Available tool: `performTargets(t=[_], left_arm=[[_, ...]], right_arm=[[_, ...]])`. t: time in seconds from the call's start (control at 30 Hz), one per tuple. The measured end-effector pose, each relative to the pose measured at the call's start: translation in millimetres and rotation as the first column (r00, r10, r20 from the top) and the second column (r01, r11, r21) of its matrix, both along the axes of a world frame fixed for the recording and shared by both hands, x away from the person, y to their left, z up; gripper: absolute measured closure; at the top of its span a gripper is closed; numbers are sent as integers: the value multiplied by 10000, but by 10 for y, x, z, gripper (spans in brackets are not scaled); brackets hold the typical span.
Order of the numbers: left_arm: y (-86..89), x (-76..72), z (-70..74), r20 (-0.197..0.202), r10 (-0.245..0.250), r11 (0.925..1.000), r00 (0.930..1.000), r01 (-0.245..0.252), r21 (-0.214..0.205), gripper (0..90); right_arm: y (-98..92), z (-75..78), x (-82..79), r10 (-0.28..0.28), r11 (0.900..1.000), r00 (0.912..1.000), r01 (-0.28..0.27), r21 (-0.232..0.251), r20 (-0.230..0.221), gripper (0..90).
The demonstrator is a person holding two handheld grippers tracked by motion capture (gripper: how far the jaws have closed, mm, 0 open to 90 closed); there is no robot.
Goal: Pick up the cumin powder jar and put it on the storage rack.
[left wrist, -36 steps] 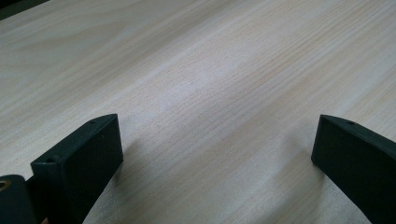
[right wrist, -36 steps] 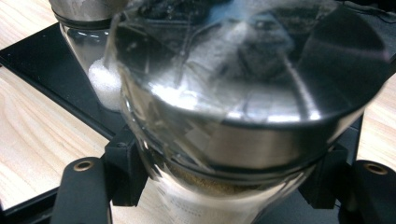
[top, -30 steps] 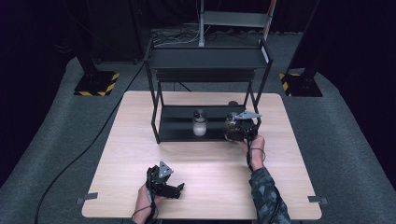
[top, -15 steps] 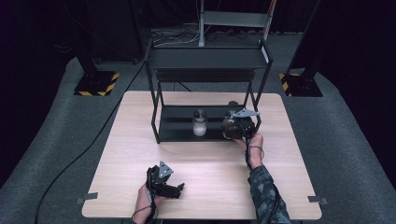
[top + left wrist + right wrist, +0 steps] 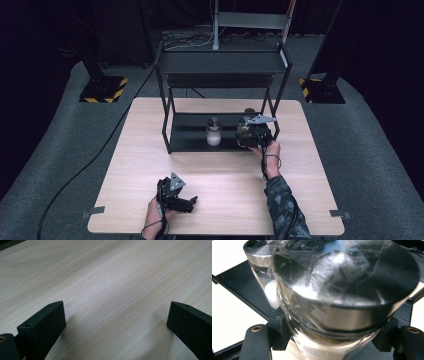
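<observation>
My right tongs (image 5: 334, 340) clamped on a spice jar (image 5: 342, 300) – white jar (image 5: 265, 277) just beside it, left tongs (image 5: 115, 325) wide apart over bare table (image 5: 112, 277).

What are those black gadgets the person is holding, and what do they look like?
Each is a black hand-held gripper: left gripper, right gripper. Both carry a grey three-cornered plate on top, have two blocky black jaws, and trail a thin dark cable. The right arm wears a camouflage sleeve.
</observation>
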State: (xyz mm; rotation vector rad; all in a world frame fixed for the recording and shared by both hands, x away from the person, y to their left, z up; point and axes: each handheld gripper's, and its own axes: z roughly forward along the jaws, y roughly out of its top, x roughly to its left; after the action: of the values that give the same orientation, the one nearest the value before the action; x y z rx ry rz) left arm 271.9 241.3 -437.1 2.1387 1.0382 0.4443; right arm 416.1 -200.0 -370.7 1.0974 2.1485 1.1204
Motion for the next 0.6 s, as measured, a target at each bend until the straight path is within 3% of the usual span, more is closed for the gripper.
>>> performTargets(t=[0.6], left_arm=[[1,-3,-1,16,-18,10000,10000,18,-1,23]], right_arm=[[94,18,42,148,9998,9999,-148,-121,-23,300]])
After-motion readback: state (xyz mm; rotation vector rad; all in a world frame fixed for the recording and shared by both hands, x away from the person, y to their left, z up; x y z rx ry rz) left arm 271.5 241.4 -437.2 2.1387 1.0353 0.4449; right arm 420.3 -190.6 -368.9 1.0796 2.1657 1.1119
